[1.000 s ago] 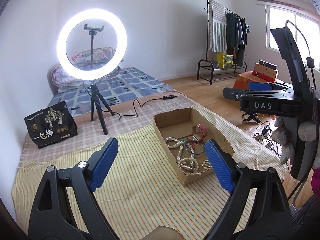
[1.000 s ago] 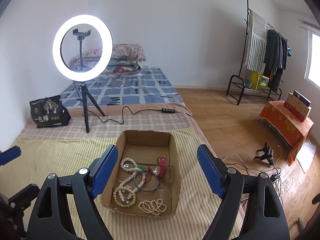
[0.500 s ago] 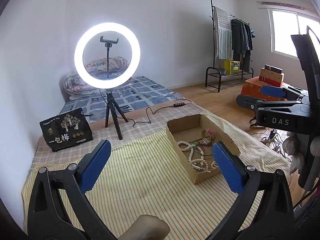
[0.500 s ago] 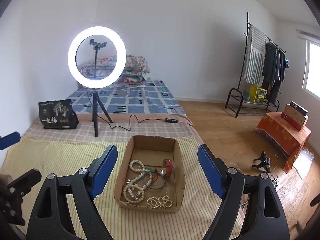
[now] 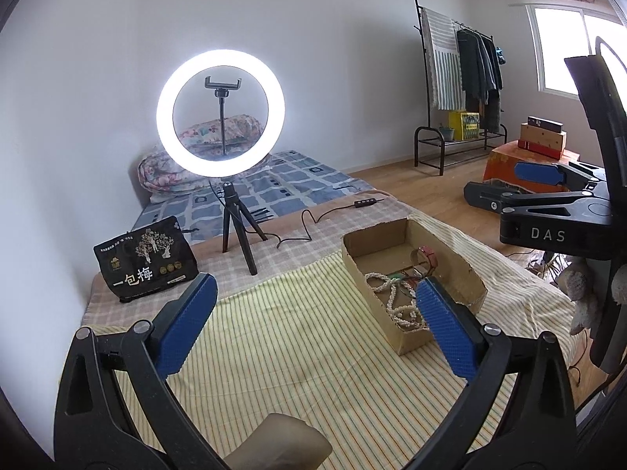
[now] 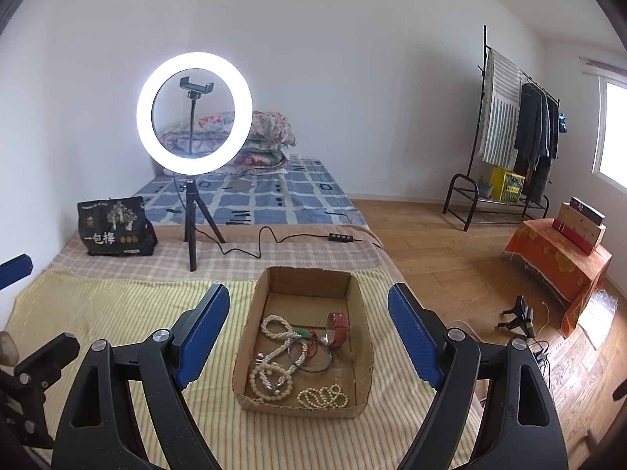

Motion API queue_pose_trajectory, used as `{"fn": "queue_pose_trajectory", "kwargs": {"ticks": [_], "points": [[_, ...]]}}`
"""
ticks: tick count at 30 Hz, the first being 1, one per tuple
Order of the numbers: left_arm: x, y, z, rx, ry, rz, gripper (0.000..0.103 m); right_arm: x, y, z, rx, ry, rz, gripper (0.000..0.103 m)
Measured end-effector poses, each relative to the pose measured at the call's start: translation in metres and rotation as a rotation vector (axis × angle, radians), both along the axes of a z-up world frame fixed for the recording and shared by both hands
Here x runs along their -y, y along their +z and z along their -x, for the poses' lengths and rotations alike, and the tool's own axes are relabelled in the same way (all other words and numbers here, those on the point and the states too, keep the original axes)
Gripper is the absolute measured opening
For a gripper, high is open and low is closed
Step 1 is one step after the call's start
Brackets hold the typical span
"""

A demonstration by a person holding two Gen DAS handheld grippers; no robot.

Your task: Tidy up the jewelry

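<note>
1. Left wrist view: yellow striped cloth [image 5: 294, 337] on low bed, lit white ring light [image 5: 220, 113] behind; left gripper [image 5: 313, 321] spread wide, empty; open brown cardboard box [image 5: 395, 337] of pearl strands [image 5: 395, 301] just beyond right fingertip.
2. Right wrist view: right gripper [image 6: 309, 333] released, empty, above same box [image 6: 250, 352]; pearls [image 6: 274, 368], dark bangle [image 6: 309, 356], red strap [image 6: 337, 327] inside.

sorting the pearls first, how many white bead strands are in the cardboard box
3, though tangles may hide more: one long white bead strand mid-box, a coiled one at the near left of the brown cardboard box, a small one along the near wall.
</note>
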State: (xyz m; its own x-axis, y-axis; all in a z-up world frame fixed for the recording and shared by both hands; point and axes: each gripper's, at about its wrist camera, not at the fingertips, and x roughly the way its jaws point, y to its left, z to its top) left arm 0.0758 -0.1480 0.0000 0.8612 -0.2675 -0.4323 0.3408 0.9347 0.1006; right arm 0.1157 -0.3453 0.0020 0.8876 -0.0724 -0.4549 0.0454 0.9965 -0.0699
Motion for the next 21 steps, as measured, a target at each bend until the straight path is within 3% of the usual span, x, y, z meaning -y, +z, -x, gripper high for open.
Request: {"fn": "queue_pose_trajectory", "kwargs": {"ticks": [21], "points": [[-0.0011,0.0012,-0.0011,-0.009,-0.003,0.007,0.103,-0.0027,-0.001,-0.0001,-0.008,0.003,0.003,0.083]]}}
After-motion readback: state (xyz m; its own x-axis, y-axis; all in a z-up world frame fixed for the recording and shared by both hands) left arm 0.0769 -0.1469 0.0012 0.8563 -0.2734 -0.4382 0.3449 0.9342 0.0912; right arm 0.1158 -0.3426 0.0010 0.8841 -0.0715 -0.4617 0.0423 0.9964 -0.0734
